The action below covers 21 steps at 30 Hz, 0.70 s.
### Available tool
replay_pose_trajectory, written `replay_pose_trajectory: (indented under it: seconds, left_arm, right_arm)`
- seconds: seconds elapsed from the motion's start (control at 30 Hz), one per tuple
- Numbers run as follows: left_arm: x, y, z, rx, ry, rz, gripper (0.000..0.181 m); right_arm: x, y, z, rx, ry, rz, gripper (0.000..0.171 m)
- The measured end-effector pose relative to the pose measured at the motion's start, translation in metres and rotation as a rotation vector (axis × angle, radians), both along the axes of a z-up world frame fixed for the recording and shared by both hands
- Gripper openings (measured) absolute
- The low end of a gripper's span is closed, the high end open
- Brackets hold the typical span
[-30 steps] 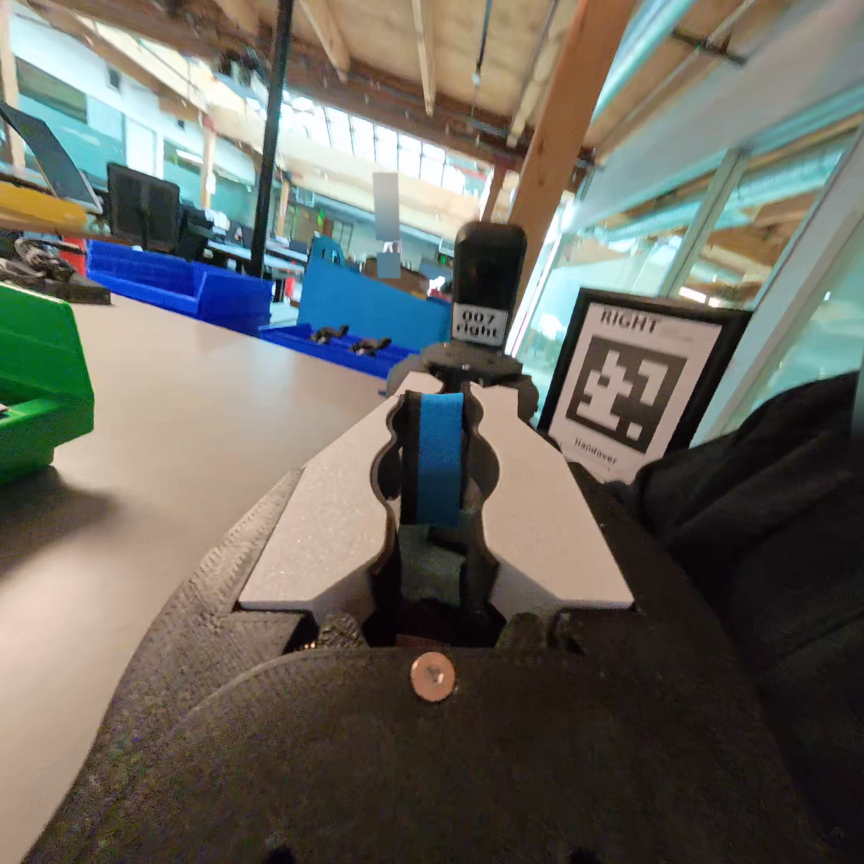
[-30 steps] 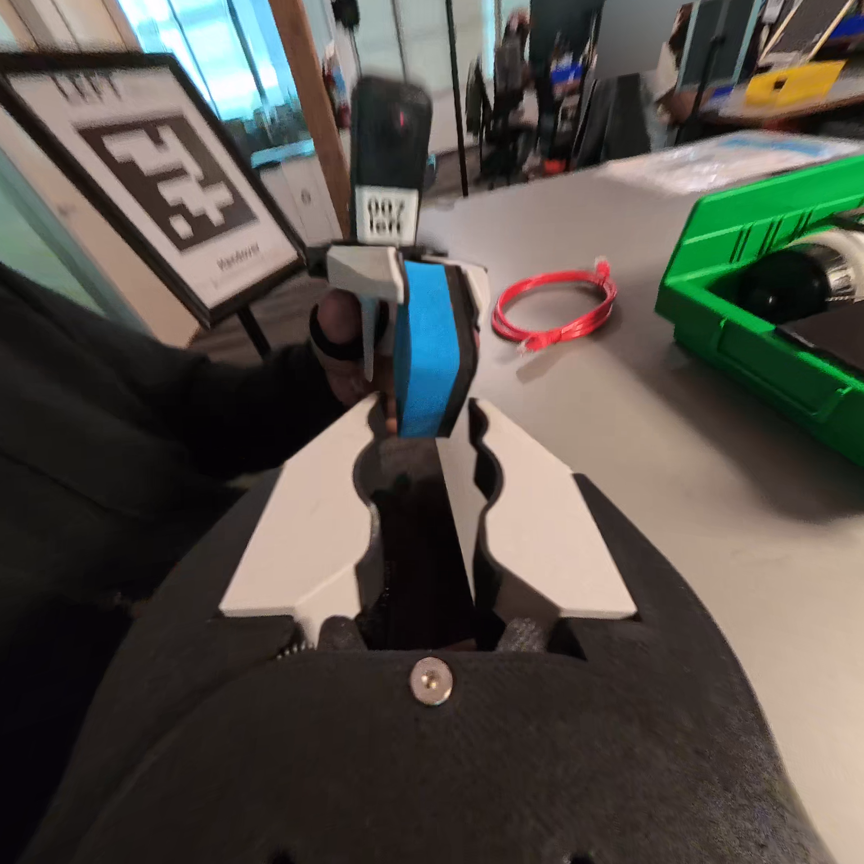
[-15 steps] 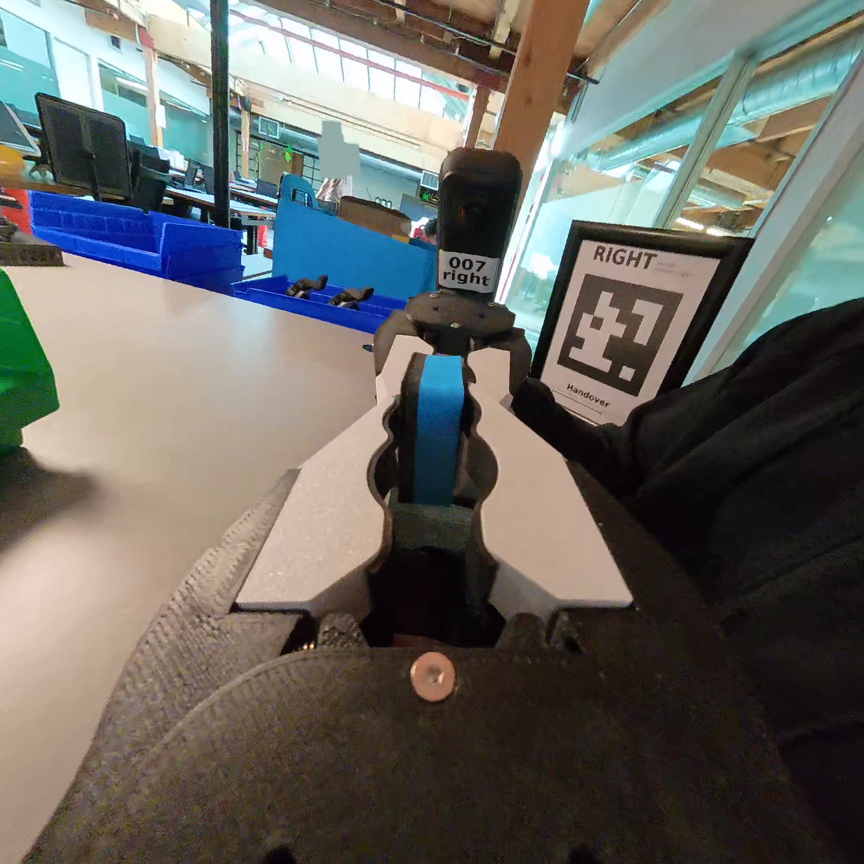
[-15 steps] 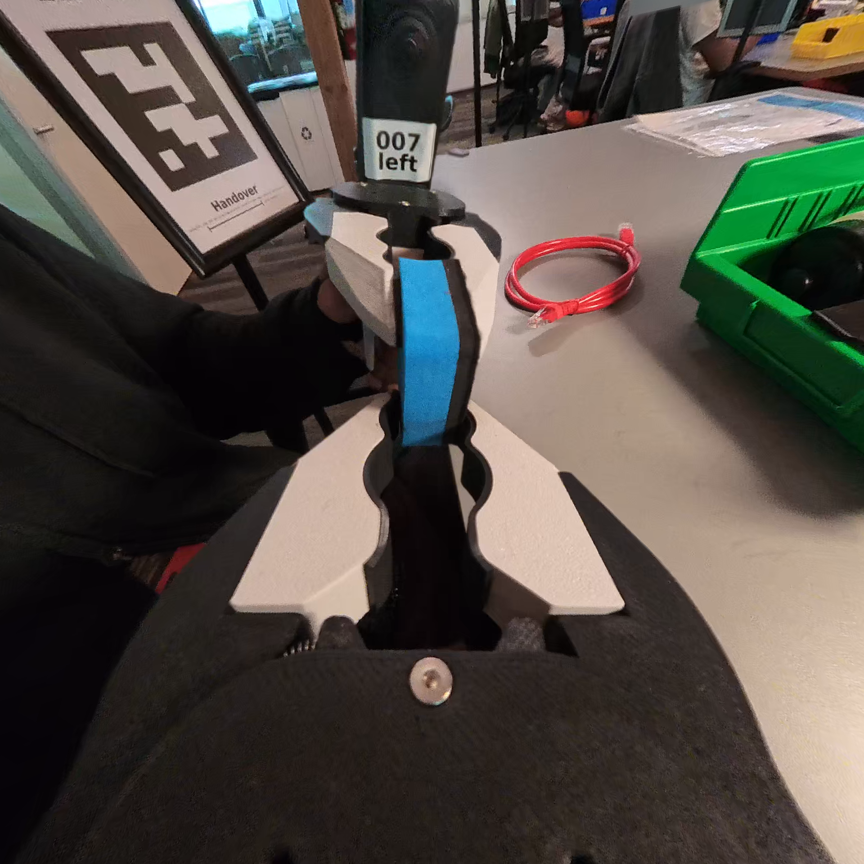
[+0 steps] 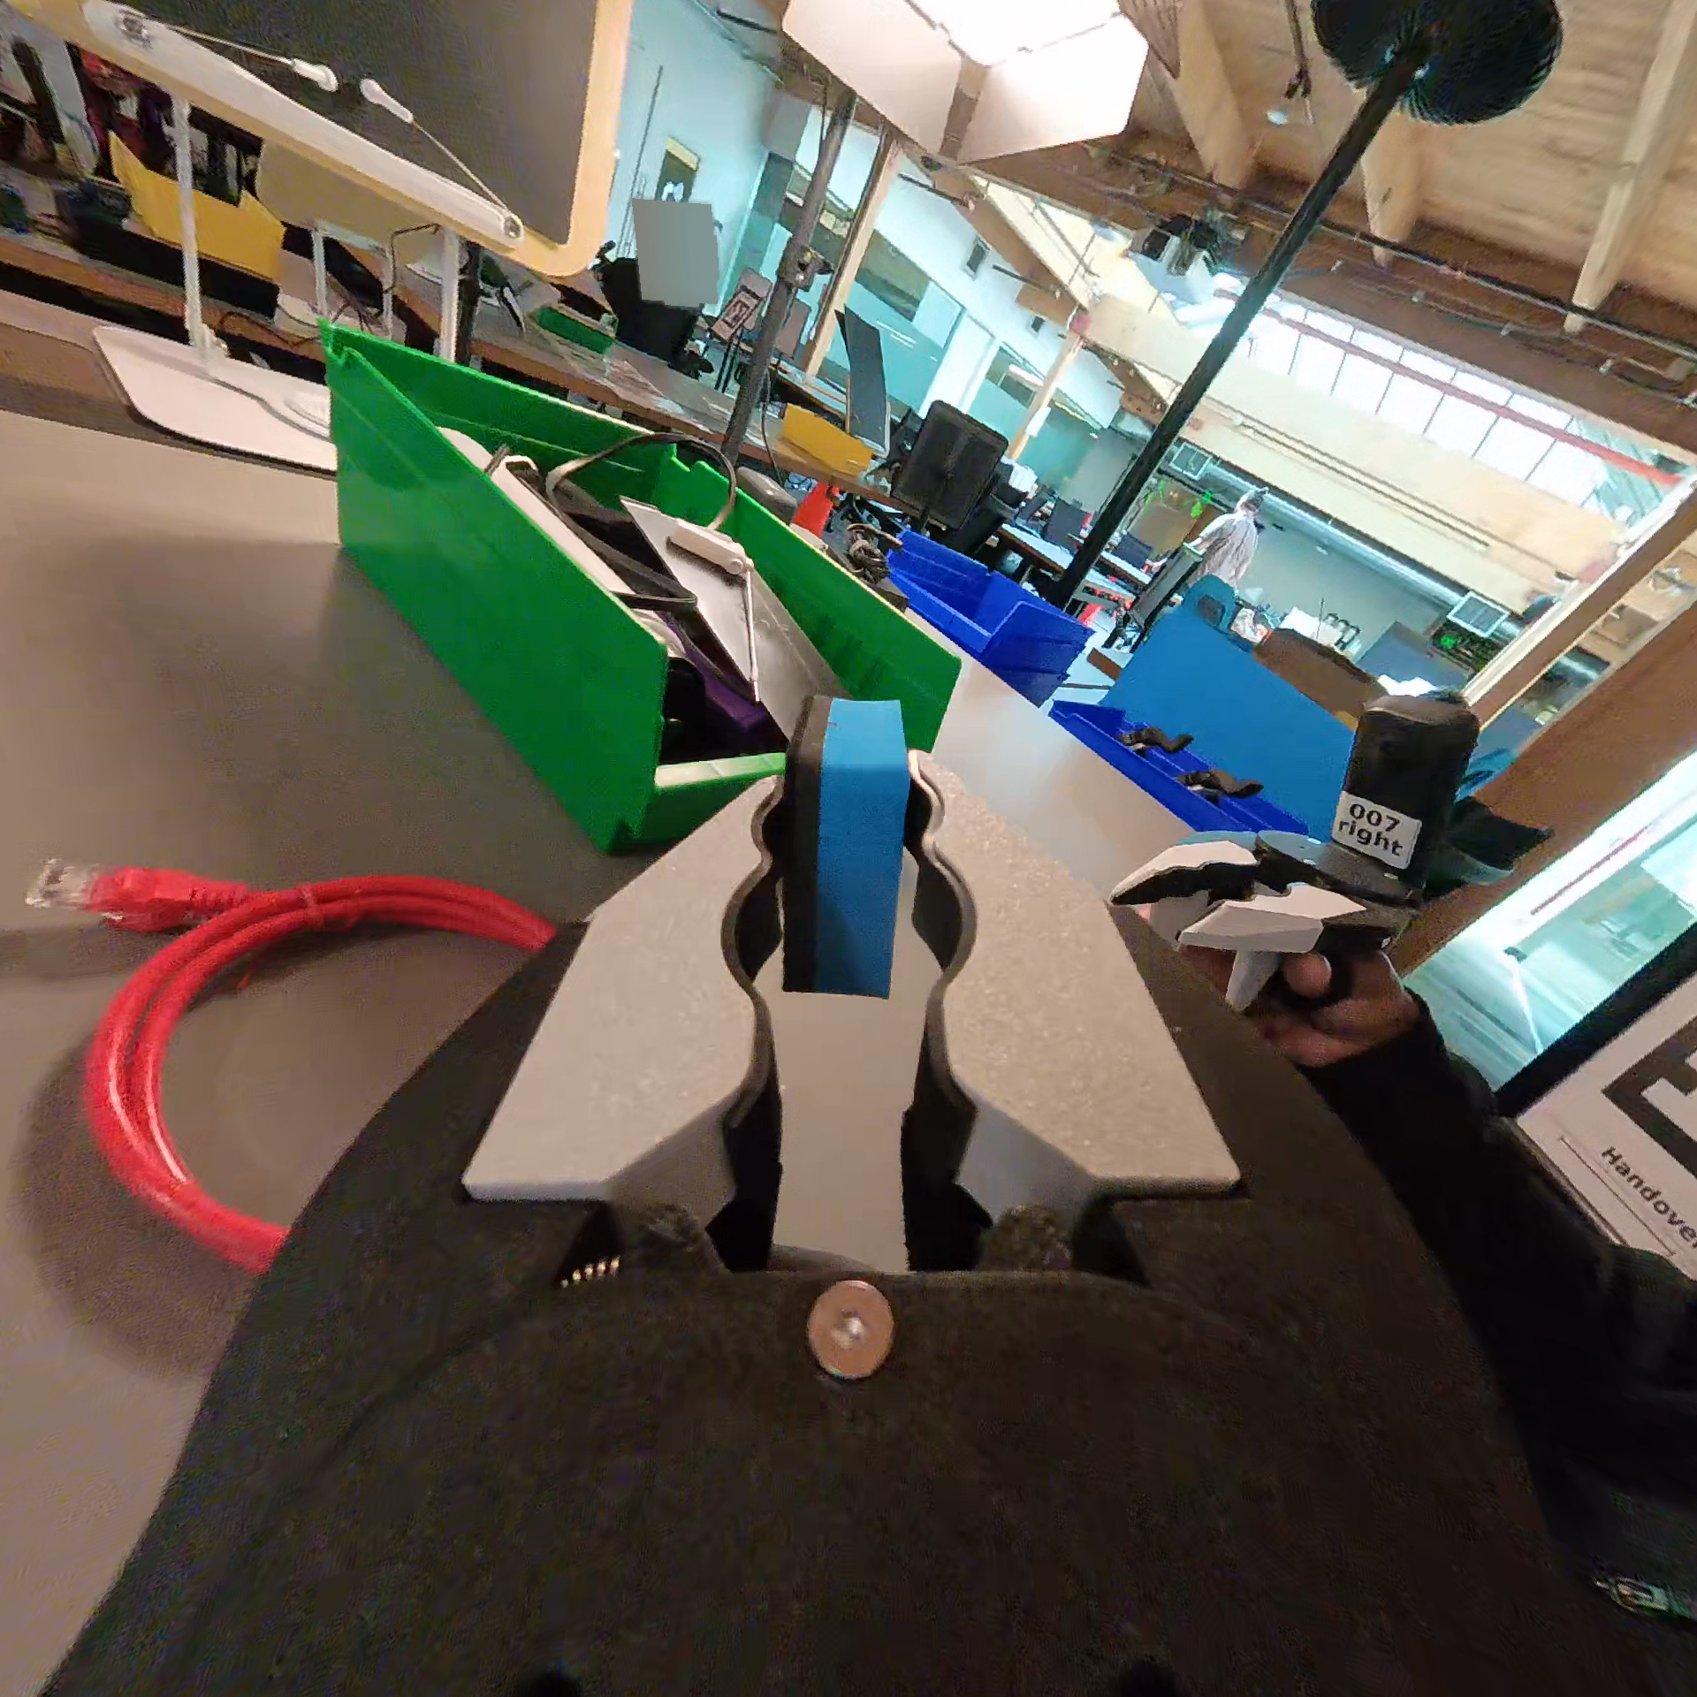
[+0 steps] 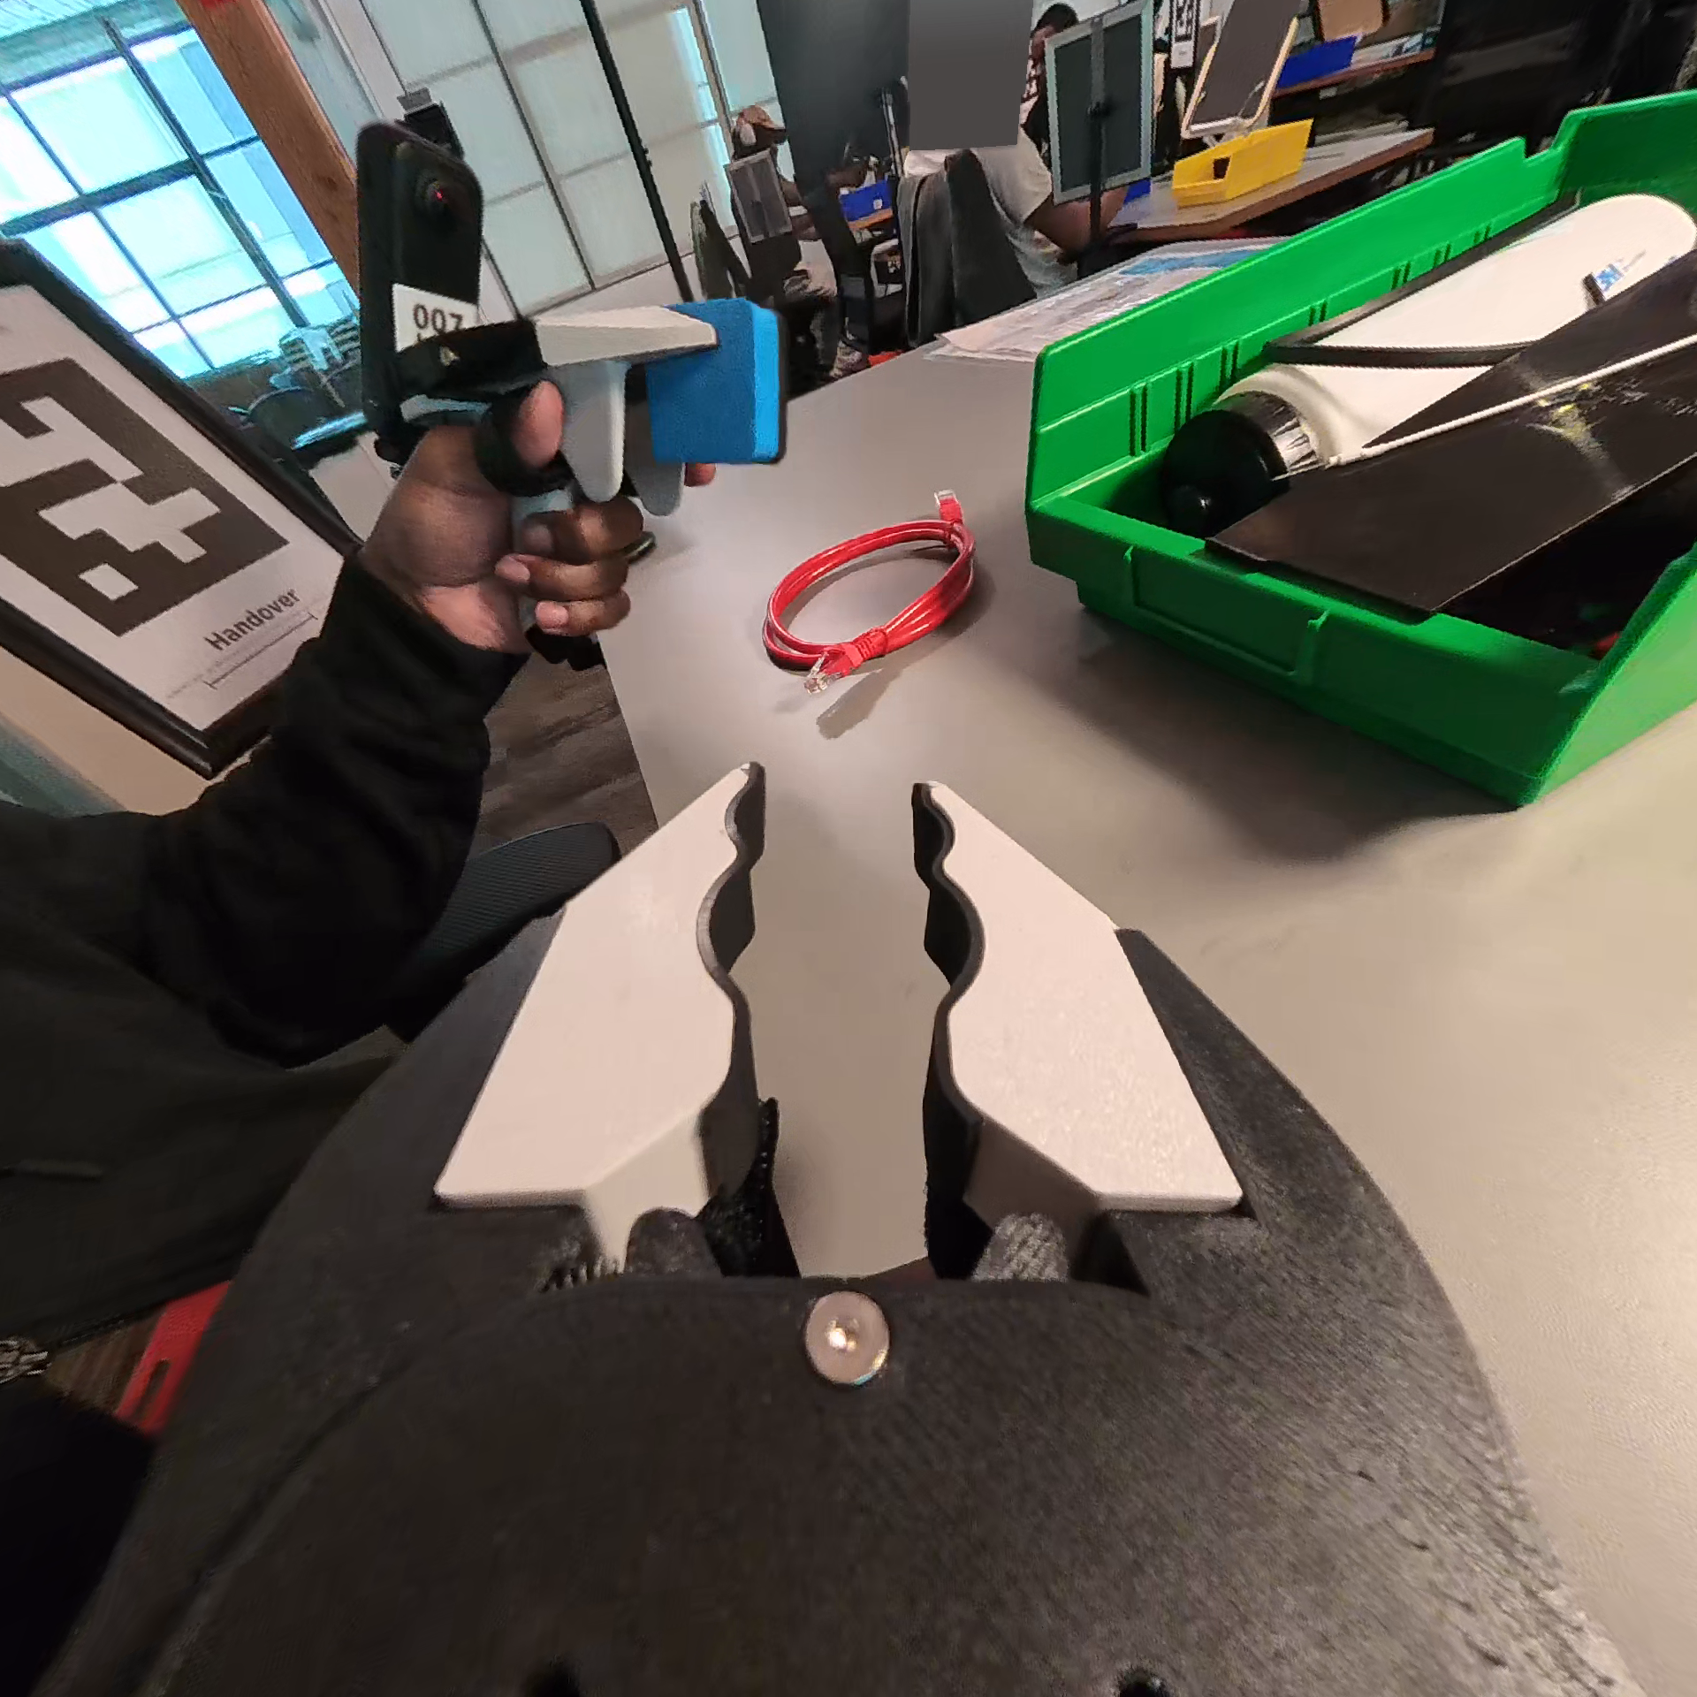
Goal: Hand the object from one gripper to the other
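Above the grey table (image 6: 1286,964), left tongs (image 5: 849,882) clamp a blue-and-black, probably light, squashy foam block (image 5: 854,863) by its faces; right tongs (image 6: 837,799) gape empty.

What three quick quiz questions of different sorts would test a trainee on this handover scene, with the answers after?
1. True or false: the right tool is shut on the blue foam block.
2. Which tool holds the block? A) left tool B) right tool C) neither
3. Fill in: the red cable lies coiled on the table between the person's hand and the green ____.

Key: 1 false, it is open and empty; 2 A; 3 bin.
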<state>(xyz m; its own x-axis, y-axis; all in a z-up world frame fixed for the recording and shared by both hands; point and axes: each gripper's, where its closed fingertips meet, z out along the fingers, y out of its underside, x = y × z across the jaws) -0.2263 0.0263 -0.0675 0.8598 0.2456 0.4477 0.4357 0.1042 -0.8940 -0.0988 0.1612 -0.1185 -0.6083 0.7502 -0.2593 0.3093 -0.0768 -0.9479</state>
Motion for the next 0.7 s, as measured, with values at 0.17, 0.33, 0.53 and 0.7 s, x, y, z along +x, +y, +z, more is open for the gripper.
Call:
replay_pose_trajectory:
  seconds: [0.17, 0.33, 0.53, 0.7]
  left_arm:
    - [-0.017, -0.012, -0.019, -0.057, -0.041, 0.047, 0.023]
    - [-0.022, -0.006, -0.027, -0.048, -0.069, 0.012, 0.023]
    - [-0.023, 0.001, -0.043, -0.078, -0.09, 0.023, 0.023]
    - [-0.033, -0.001, -0.053, -0.123, -0.091, 0.045, 0.024]
  right_arm:
    - [0.0, -0.001, -0.002, -0.01, -0.013, 0.012, 0.033]
    - [0.0, 0.0, -0.002, -0.031, -0.025, 0.016, 0.033]
    - [0.0, 0.001, -0.002, -0.036, -0.029, 0.018, 0.033]
    - [-0.001, 0.001, -0.004, -0.031, -0.031, 0.016, 0.032]
